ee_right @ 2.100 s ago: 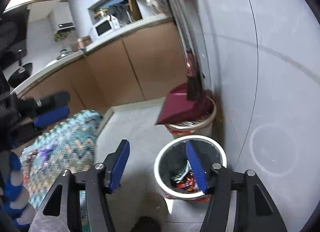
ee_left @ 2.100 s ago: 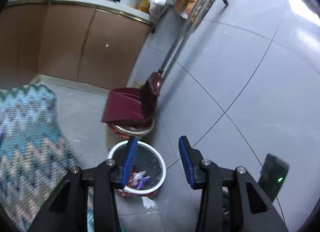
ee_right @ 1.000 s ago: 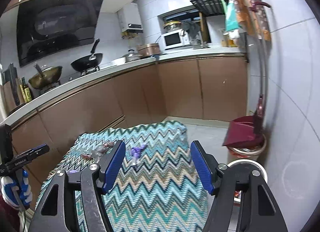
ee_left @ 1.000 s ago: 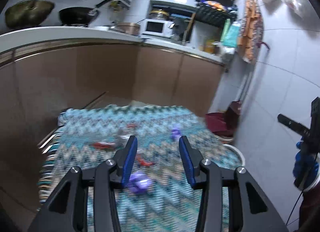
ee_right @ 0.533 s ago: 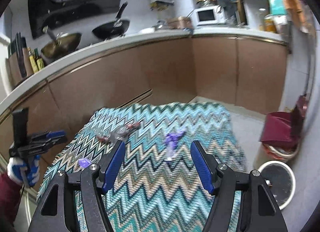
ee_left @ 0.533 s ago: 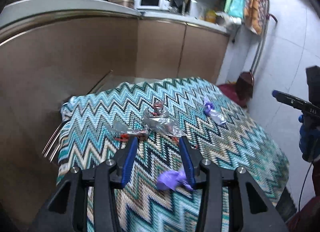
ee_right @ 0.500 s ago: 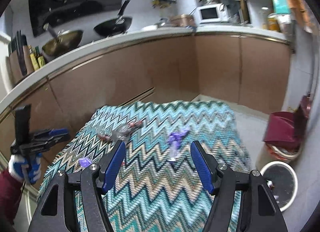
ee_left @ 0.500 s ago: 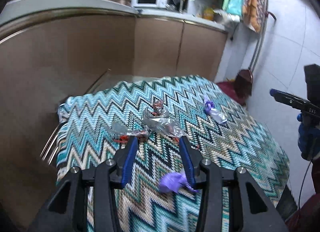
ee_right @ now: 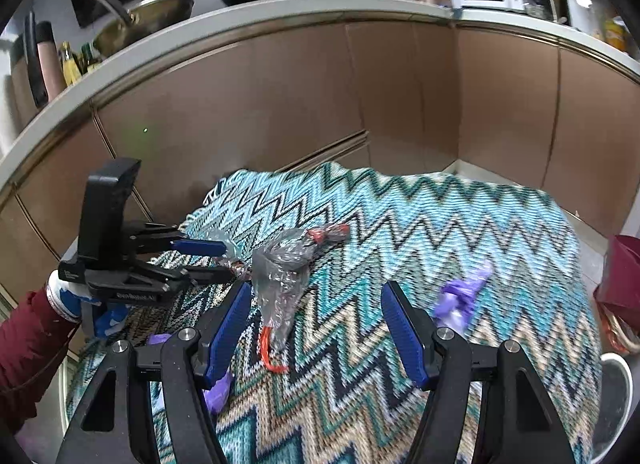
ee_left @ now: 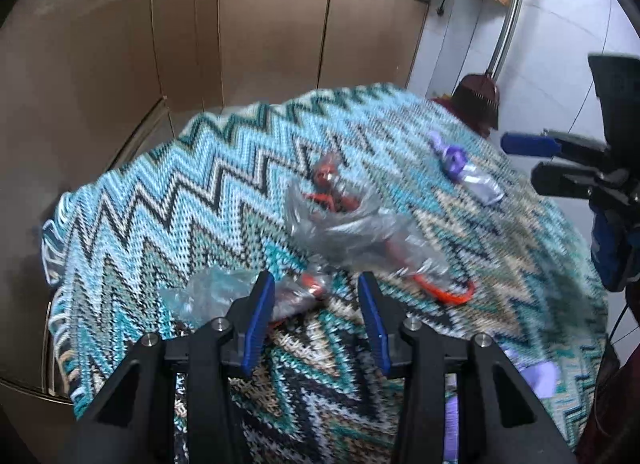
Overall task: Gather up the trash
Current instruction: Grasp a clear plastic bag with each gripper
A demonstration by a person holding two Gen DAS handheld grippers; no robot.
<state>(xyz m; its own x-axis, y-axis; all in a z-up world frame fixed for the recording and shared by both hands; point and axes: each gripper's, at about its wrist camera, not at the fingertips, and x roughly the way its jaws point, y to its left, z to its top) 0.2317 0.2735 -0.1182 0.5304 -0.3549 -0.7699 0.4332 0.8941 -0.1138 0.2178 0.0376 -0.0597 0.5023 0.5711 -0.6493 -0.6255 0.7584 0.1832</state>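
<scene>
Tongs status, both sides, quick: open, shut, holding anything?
Left tongs: open, empty, at a clear wrapper.
Right tongs: open, empty, above the cloth.

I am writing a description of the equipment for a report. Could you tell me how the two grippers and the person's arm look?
Each gripper, left gripper and right gripper, has a black angular frame with silver screws and two blue ribbed fingers. Seen from the right wrist, the left one carries a black block on top and white lettering. The person wears a dark red sleeve and a white-and-blue glove.

Crumpled clear wrappers (ee_left: pixel 352 232) with red scraps lay mid-cloth — a purple wrapper (ee_left: pixel 460 167) lay apart, nearer the far edge.
</scene>
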